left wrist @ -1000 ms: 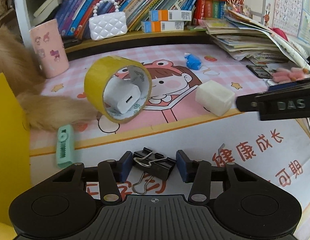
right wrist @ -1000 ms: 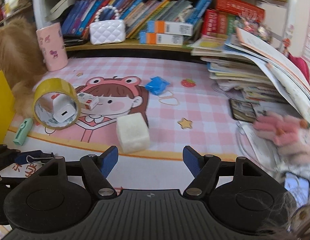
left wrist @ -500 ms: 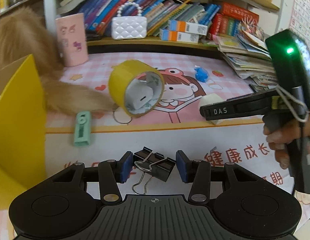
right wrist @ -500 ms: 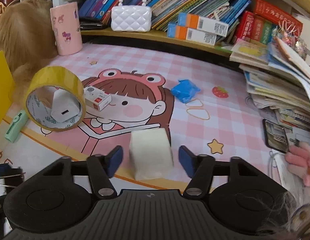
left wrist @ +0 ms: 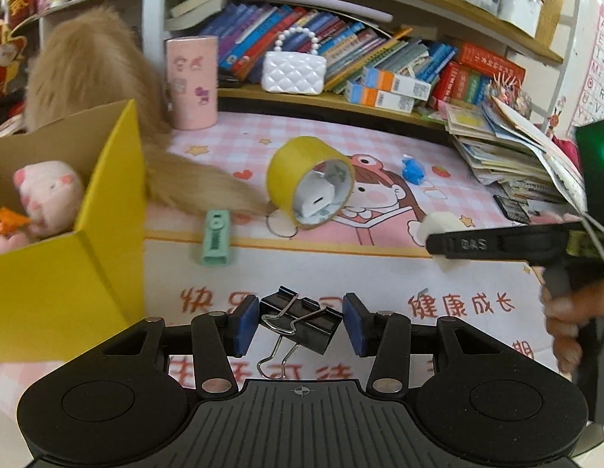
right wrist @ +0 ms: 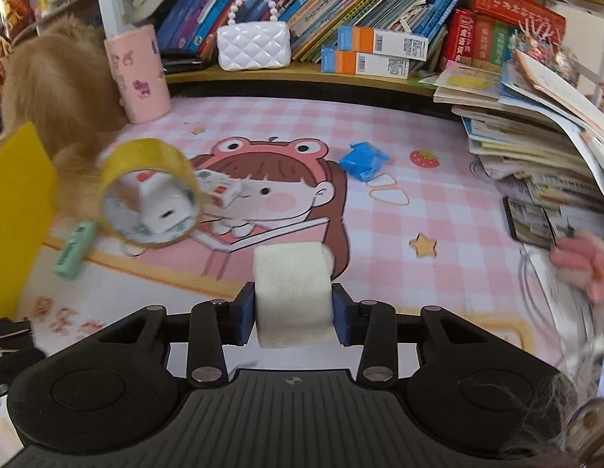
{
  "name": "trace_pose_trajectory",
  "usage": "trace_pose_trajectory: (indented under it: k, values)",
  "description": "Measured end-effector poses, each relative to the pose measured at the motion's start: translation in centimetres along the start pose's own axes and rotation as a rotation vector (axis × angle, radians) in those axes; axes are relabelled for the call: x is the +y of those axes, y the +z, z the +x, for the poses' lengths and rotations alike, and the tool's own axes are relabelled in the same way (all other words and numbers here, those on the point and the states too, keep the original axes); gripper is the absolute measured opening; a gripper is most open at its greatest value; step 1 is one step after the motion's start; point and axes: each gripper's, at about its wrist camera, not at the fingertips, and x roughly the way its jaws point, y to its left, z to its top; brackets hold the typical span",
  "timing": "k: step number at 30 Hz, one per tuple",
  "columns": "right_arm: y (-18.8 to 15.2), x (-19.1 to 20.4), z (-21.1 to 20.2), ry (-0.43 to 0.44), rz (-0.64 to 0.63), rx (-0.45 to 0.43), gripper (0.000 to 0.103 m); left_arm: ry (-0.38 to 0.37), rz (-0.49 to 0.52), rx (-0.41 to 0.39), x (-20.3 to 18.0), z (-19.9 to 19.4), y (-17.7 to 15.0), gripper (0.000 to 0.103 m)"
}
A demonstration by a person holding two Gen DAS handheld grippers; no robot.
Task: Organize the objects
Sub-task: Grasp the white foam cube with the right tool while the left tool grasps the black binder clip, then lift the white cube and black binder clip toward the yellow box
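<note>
My left gripper [left wrist: 301, 323] is shut on a black binder clip [left wrist: 300, 321] and holds it above the mat, beside the yellow cardboard box [left wrist: 87, 241] that holds a pink plush pig [left wrist: 48, 191]. My right gripper [right wrist: 290, 312] is shut on a white foam block [right wrist: 290, 288], squeezing its sides; it also shows in the left wrist view [left wrist: 438, 230] behind the right gripper's finger. A yellow tape roll [right wrist: 150, 191] stands on edge with a white charger [right wrist: 161, 206] inside it. A mint green eraser [left wrist: 216, 238], a small white and red box [right wrist: 218, 187] and a blue wrapper [right wrist: 362, 160] lie on the mat.
A furry tan animal [left wrist: 95, 78] sits at the back left, its tail across the mat. A pink cup [left wrist: 192, 82], a white quilted purse [right wrist: 253, 45] and books on a shelf stand behind. A stack of papers [right wrist: 536, 132] and a phone [right wrist: 528, 220] lie right.
My right gripper has closed on the white foam block. My left gripper has moved back and left with the clip, bringing the yellow box's inside into view.
</note>
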Motion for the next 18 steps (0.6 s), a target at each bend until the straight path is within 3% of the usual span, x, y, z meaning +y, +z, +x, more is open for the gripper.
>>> trace_pose_trajectory:
  k: [8, 18]
  values:
    - [-2.7, 3.9, -4.2, 0.048, 0.024, 0.015, 0.036, 0.032, -0.037, 0.001, 2.5, -3.0, -1.9, 0.045]
    - [-6.6, 10.2, -7.5, 0.08, -0.046, 0.04, 0.036, 0.043, -0.067, -0.022, 6.2, -6.4, -4.4, 0.045]
